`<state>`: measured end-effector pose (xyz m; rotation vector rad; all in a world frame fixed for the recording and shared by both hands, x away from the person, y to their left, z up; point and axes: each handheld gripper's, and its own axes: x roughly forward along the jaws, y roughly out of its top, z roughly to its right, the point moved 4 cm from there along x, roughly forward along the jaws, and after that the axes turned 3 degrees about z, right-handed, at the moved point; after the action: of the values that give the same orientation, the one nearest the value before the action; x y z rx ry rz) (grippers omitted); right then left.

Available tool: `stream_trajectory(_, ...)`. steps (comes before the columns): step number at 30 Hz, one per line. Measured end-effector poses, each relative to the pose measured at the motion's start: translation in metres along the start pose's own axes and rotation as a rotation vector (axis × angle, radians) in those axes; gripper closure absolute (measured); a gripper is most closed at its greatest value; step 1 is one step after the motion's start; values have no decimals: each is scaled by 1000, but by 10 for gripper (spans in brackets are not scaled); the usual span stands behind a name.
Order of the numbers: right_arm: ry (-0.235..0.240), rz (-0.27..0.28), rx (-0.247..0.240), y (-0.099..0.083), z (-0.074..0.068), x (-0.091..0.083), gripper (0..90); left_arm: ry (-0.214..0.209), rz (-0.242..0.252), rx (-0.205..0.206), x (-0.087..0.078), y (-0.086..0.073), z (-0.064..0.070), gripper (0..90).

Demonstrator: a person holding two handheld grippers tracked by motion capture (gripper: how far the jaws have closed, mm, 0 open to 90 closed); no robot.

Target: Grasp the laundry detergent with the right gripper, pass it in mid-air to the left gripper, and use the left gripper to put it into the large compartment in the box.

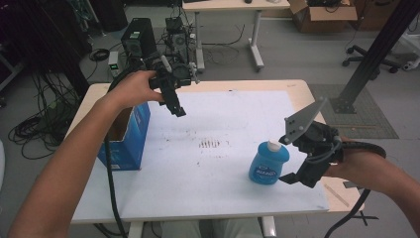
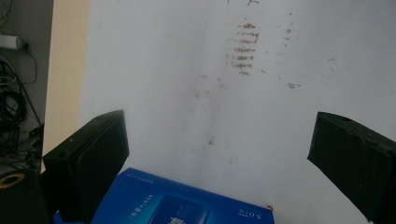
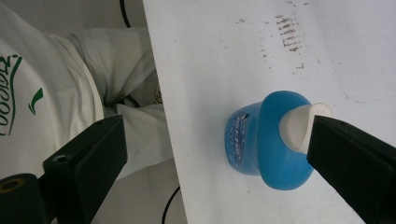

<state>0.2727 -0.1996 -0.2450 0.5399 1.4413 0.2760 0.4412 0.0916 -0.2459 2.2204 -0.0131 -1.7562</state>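
Blue bottle (image 1: 269,163) standing upright on the white tabletop (image 1: 223,198), long axis straight up, white cap (image 1: 273,146) on top. Well apart from the blue box (image 1: 130,136), out toward the other side. Right gripper (image 1: 291,178) just beside the bottle, fingers wide, holding nothing. Much nearer than the left gripper (image 1: 177,110), up in the air just beside the box top, fingers wide too and holding nothing.

In the right gripper view: bottle (image 3: 268,140) between the two fingers (image 3: 88,158), close to one, far from the other, cap (image 3: 301,126) nearly touching. In the left gripper view: no bottle, just the box (image 2: 187,203) below and brown marks (image 2: 243,46) on the tabletop. Probably the right gripper's job to grab next.
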Motion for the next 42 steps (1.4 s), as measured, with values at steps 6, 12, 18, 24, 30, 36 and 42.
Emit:
stream_trajectory(6, -2, 2, -1, 0, 0, -1, 46, 2, 6, -1, -2, 0, 0, 53)
stream_trajectory(12, -6, 5, 1, -1, 2, -4, 46, 2, 5, 2, -1, 1, 0, 53)
stream_trajectory(18, -15, 19, 9, -4, 6, -8, 46, 1, 8, -2, 0, 3, 1, 53)
stream_trajectory(24, -23, 36, 14, -8, 11, -11, 45, 2, 7, 1, 0, 3, 2, 53)
stream_trajectory(30, -19, 52, 21, -13, 16, -11, 44, 3, 6, 3, -1, 4, 3, 53)
stream_trajectory(36, -17, 68, 24, -18, 21, -11, 42, 4, 1, 2, -1, 4, 2, 53)
stream_trajectory(42, -19, 86, 28, -21, 26, -11, 40, 5, 1, 5, 0, 5, 2, 53)
